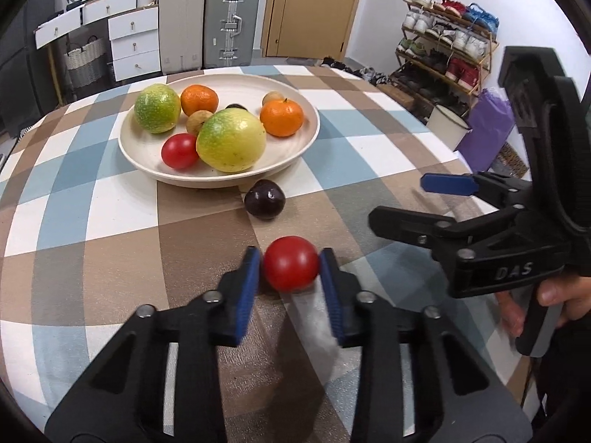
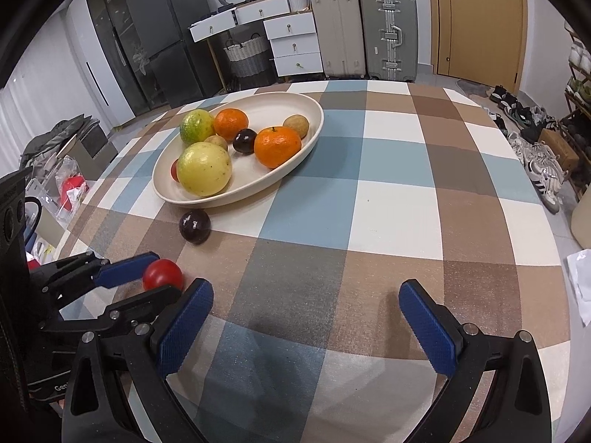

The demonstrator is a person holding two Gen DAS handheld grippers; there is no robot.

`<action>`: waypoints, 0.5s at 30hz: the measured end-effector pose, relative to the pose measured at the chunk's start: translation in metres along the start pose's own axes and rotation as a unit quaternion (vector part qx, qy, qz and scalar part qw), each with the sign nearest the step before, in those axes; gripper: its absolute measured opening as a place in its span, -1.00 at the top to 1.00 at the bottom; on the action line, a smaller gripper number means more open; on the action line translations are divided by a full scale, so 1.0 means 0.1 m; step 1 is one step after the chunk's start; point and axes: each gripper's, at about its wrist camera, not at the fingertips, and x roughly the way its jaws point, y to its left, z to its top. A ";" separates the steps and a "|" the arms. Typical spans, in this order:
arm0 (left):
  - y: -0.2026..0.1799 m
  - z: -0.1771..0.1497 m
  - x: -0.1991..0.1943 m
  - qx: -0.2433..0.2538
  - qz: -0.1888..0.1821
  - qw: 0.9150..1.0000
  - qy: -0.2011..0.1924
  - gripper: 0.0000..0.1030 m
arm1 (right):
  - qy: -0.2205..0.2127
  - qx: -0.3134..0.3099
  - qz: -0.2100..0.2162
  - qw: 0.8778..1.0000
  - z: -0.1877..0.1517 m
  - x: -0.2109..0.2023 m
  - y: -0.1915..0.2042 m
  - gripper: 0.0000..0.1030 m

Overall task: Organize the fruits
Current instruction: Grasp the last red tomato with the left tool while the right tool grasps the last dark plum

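Note:
My left gripper [image 1: 290, 264] is shut on a red tomato [image 1: 291, 263] low over the checked tablecloth; it also shows in the right wrist view [image 2: 162, 274]. A dark plum [image 1: 264, 199] lies on the cloth just in front of the cream plate [image 1: 147, 162]. The plate holds two green-yellow fruits, two oranges [image 1: 281, 117], another red tomato [image 1: 180, 150], small brown fruits and a dark plum [image 2: 244, 141]. My right gripper [image 2: 306, 306] is open and empty above the cloth, to the right of the left one [image 1: 399, 199].
The round table [image 2: 406, 192] ends close on the right, with a shoe rack [image 1: 447, 48] and a white bucket [image 1: 447, 125] beyond. Suitcases [image 2: 362, 26], white drawers and a fridge stand at the back wall.

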 end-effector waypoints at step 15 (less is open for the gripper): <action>0.72 -0.18 -0.41 -0.098 0.026 0.994 -0.042 0.45 | 0.027 -0.042 0.011 0.999 0.13 0.26 0.44 -0.99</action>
